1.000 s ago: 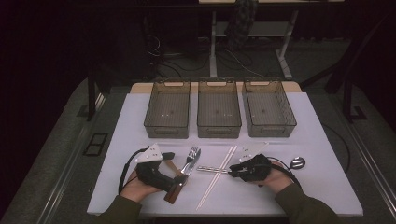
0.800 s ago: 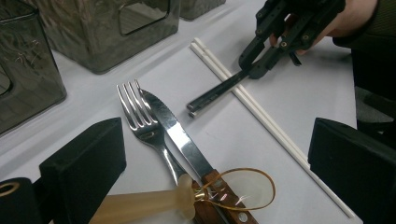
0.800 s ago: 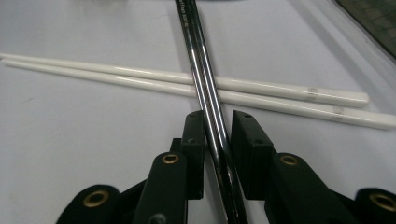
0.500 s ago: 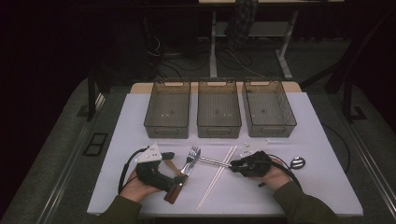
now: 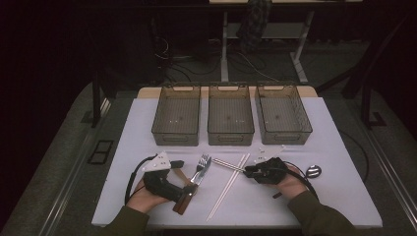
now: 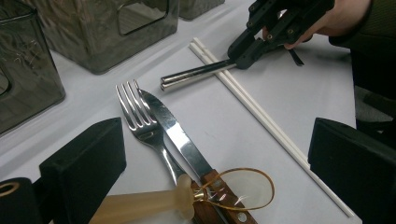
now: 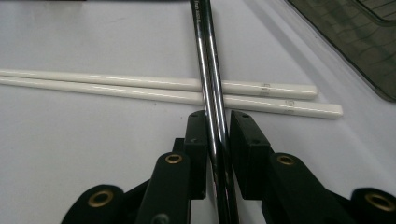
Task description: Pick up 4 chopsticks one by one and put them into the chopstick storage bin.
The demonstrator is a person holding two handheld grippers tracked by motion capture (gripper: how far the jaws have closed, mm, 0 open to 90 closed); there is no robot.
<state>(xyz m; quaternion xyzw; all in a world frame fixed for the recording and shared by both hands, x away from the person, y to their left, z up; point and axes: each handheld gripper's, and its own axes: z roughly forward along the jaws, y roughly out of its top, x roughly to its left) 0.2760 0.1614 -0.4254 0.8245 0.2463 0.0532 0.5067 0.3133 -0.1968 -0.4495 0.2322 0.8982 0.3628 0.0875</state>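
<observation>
Right gripper view: my right gripper [image 7: 217,140] fingers now clamp the steel chopsticks [image 7: 210,70], lying across the white chopsticks [image 7: 163,88] on the table [image 7: 70,154], ready to lift; left gripper [image 6: 219,154] fingers wide, idle.

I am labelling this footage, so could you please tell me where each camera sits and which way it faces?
High view: above the person's side, looking forward and down on the table; both forearms, left gripper and right gripper show.
Left gripper view: rides the left gripper, looking across fork and knife; its own open jaws show.
Right gripper view: rides the right gripper, looking along the metal chopsticks clamped in its jaws.
All three share the white chopsticks.
</observation>
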